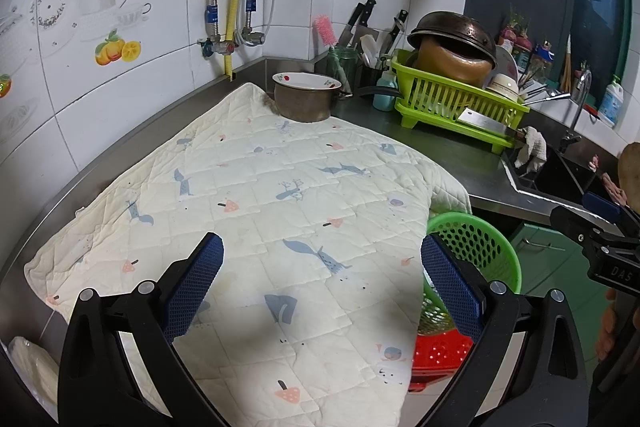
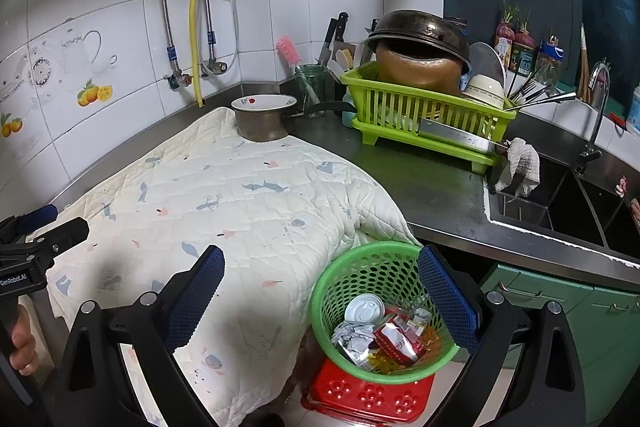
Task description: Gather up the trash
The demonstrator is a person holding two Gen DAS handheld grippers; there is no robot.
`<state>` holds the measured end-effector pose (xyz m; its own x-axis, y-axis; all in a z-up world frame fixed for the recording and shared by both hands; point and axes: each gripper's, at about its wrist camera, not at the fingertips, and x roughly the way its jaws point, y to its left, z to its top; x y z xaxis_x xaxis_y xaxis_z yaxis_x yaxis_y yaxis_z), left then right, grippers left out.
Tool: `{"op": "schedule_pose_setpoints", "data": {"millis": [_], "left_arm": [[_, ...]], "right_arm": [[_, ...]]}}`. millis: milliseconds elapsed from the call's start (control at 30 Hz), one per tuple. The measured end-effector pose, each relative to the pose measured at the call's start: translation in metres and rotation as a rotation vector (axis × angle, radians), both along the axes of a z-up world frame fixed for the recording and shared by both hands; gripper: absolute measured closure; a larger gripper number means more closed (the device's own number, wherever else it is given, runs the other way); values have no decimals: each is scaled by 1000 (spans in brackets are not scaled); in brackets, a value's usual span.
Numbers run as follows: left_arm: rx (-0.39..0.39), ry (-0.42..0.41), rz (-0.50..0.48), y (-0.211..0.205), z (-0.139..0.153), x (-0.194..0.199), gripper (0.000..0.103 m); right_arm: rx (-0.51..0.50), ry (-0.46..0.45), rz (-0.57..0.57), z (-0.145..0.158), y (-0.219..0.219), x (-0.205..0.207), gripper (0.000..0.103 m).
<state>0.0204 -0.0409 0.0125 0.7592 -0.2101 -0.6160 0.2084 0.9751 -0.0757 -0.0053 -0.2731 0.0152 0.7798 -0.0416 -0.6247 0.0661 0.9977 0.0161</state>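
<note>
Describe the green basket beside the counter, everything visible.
The round green perforated plastic basket stands upright on a red plastic stool, below the counter edge, with the white quilted cloth draping down against its rim. It looks like thin moulded plastic. Inside lie a silver can lid, crumpled silver foil and a red packet. Neither gripper touches it.

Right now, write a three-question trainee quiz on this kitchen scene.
1. True or false: the green basket holds trash.
2. What stands on the quilted cloth's far corner? A) pot B) kettle C) cup
3. Fill in: the left tongs and right tongs are both ____.

Key:
1. True; a can lid, crumpled paper and a red wrapper lie inside.
2. A, the metal pot.
3. Open, holding nothing.
</note>
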Motion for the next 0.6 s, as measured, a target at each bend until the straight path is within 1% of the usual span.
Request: {"op": "schedule_pose_setpoints", "data": {"millis": [233, 600], "left_arm": [[9, -22, 2, -3, 1, -5, 5], [7, -15, 6, -4, 3, -4, 5]], "right_arm": [[0, -4, -1, 1, 0, 0, 9], [-2, -4, -4, 2, 1, -1, 9]]}}
